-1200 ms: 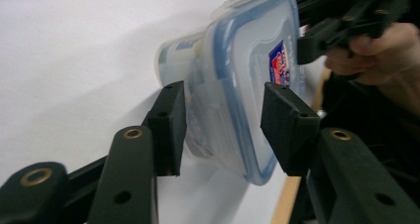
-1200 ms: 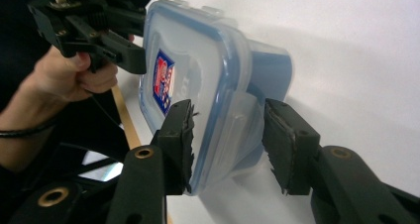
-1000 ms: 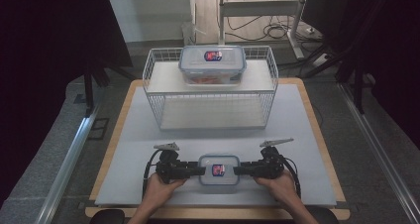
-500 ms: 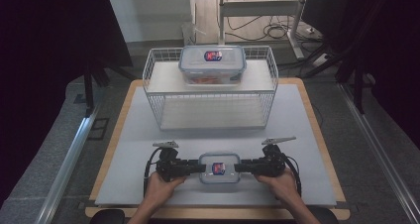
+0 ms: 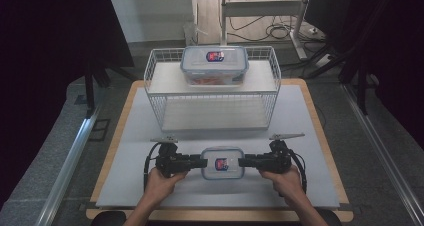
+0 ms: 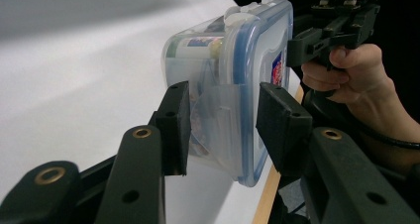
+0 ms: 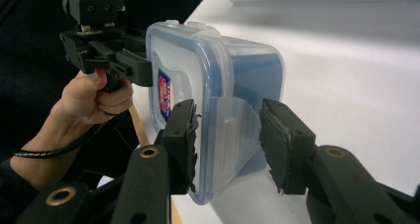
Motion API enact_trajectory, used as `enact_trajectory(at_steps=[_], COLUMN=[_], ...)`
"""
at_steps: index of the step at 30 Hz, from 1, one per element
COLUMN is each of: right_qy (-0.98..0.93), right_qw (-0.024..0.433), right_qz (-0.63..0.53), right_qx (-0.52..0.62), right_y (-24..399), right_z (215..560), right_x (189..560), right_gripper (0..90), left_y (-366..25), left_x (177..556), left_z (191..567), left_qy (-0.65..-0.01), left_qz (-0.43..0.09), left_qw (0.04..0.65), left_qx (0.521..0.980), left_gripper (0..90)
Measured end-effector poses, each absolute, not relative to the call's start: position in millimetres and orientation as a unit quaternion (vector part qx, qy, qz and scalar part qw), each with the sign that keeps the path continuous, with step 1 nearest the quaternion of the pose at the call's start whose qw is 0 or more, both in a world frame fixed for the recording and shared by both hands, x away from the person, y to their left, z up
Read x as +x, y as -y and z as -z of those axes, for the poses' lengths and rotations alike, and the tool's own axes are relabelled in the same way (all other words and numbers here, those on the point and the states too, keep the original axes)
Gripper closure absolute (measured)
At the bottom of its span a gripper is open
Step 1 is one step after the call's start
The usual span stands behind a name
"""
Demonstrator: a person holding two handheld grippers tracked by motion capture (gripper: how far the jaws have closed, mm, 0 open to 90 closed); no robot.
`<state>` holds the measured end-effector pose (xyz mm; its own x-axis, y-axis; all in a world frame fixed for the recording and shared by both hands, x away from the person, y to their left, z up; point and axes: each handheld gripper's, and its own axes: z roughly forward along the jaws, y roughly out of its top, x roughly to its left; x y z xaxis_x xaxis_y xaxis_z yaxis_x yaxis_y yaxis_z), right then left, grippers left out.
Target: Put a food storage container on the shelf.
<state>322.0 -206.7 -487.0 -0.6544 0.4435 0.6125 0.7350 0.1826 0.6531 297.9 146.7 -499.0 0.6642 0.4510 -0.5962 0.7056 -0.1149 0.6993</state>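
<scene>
The small lidded container (image 5: pixel 222 162) sits on the surface (image 5: pixel 310 126), flanked endwise by the left gripper (image 5: pixel 202 162) and right gripper (image 5: pixel 242 161), jaws straddling its latch flaps, the left's just narrowing, neither visibly clamped; lifting toward the wire basket (image 5: pixel 212 103) apparently remains.

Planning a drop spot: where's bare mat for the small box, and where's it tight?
Free: grey mat left and right of the white wire basket, and the strip between basket front and the small clear blue-rimmed box. Crowded: near edge, where left gripper and right gripper flank that box. The basket's top shelf holds a larger clear lidded box.
</scene>
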Motion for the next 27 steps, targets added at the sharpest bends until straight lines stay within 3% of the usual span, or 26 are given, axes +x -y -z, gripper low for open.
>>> enact_trajectory(at_steps=[27], right_qy=[0.754], right_qw=[0.098], right_qz=[0.537], right_qx=[-0.367], right_y=[194], right_z=[399], right_x=[359], right_gripper=[58.1], left_y=[-157], left_x=[332], left_z=[411], left_qy=[-0.375], left_qz=[0.067], left_qw=[0.562], left_qx=[0.735], left_gripper=[57.5])
